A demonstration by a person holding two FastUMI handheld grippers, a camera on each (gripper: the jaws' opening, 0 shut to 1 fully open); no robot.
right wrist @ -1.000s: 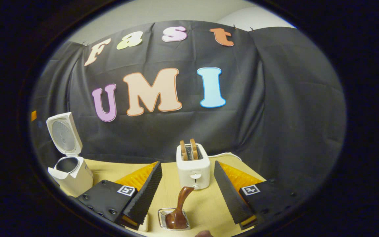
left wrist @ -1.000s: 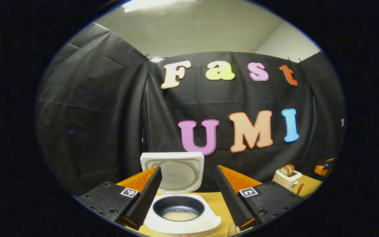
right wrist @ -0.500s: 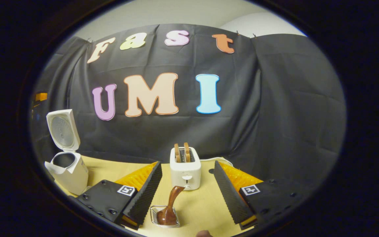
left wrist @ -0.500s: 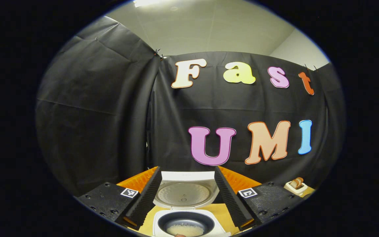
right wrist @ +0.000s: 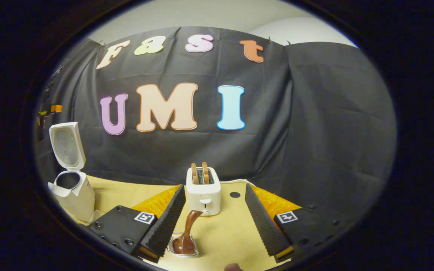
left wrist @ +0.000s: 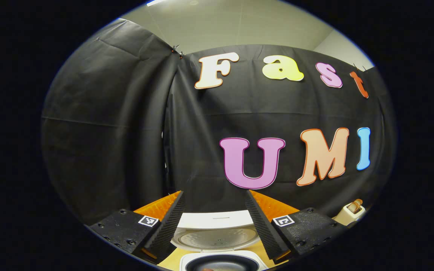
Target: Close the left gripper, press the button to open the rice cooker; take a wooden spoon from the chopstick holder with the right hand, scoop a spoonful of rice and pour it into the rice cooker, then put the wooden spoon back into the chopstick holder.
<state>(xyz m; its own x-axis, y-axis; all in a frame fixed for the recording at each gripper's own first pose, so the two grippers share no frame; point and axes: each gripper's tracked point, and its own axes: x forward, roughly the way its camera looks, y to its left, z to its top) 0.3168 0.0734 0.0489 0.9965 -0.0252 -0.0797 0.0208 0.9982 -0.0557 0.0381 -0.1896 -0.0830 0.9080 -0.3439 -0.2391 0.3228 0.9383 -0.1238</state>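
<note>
Spoon [right wrist: 187, 235] nearer right tongs' [right wrist: 214, 222] left finger.

No readable text, label, brand or number appears on any object.

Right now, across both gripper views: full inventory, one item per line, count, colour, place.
White rice cooker with hinged lid: 1, white with dark inner pot, lid up, left end of table; also directly ahead in the left gripper view.
White two-slot toaster: 1, white, two brown slices upright in it, mid table near the back.
Brown wooden spoon: 1, dark brown, standing tilted in the holder.
Metal chopstick holder: 1, silvery, front of table before the toaster.
Light wooden table: 1, pale yellow, small dark hole right of the toaster.
Left gripper: 1, fingers apart, holding nothing, over the cooker.
Right gripper: 1, fingers apart, holding nothing, spoon between them.
</note>
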